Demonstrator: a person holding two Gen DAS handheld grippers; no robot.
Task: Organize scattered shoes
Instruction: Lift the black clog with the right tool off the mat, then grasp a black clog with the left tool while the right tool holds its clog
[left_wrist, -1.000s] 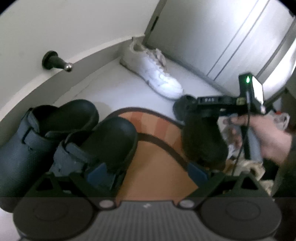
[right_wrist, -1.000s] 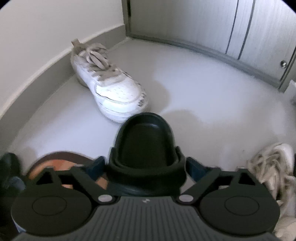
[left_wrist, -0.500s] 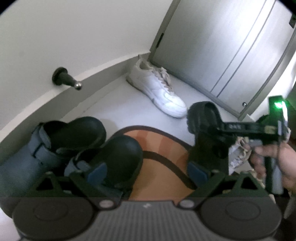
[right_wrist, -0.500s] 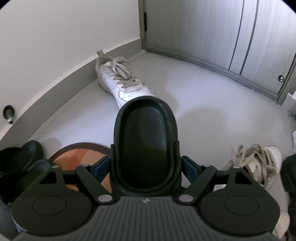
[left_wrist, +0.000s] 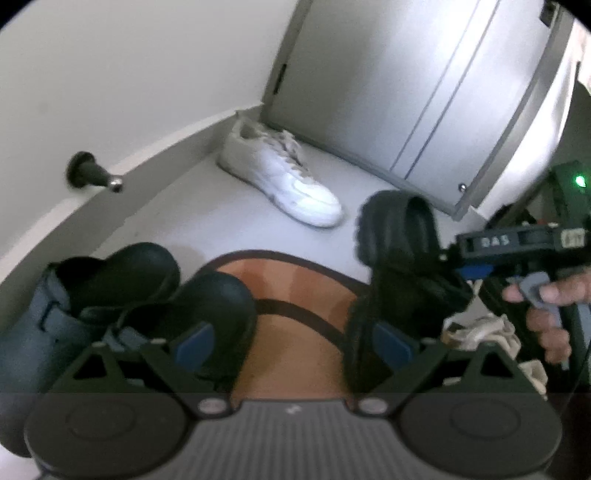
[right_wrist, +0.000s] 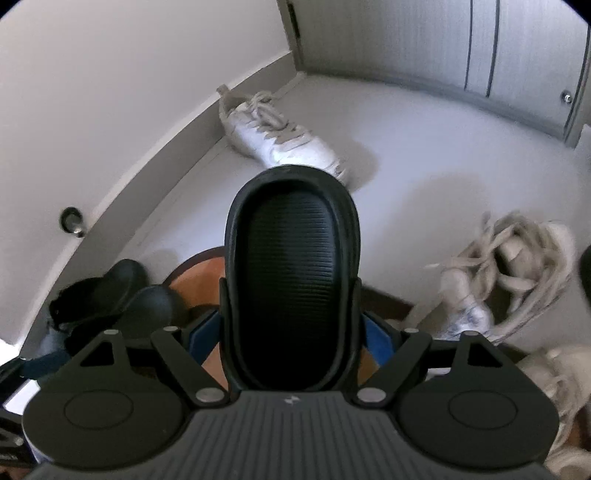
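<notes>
My right gripper (right_wrist: 291, 332) is shut on a black slide sandal (right_wrist: 291, 280), which hangs above the floor with its ribbed sole facing the camera. The left wrist view shows the same sandal (left_wrist: 399, 258) in the air at the right, held by the right gripper (left_wrist: 461, 266) in a person's hand (left_wrist: 546, 306). My left gripper (left_wrist: 291, 347) is open over an orange mat (left_wrist: 295, 295) with nothing between its fingers. Two black clogs (left_wrist: 122, 280) lie side by side by the wall, the nearer one beside the left finger. A white sneaker (left_wrist: 288, 184) lies along the skirting.
More white sneakers with loose laces (right_wrist: 517, 266) lie in a heap at the right. A black door stop (left_wrist: 88, 173) sticks out of the skirting at the left. Grey cupboard doors (left_wrist: 406, 92) close off the far side. Bare grey floor (right_wrist: 443, 155) lies beyond the mat.
The right gripper has risen and drawn back with the sandal, so more floor and the clogs show. The left gripper has stayed over the mat.
</notes>
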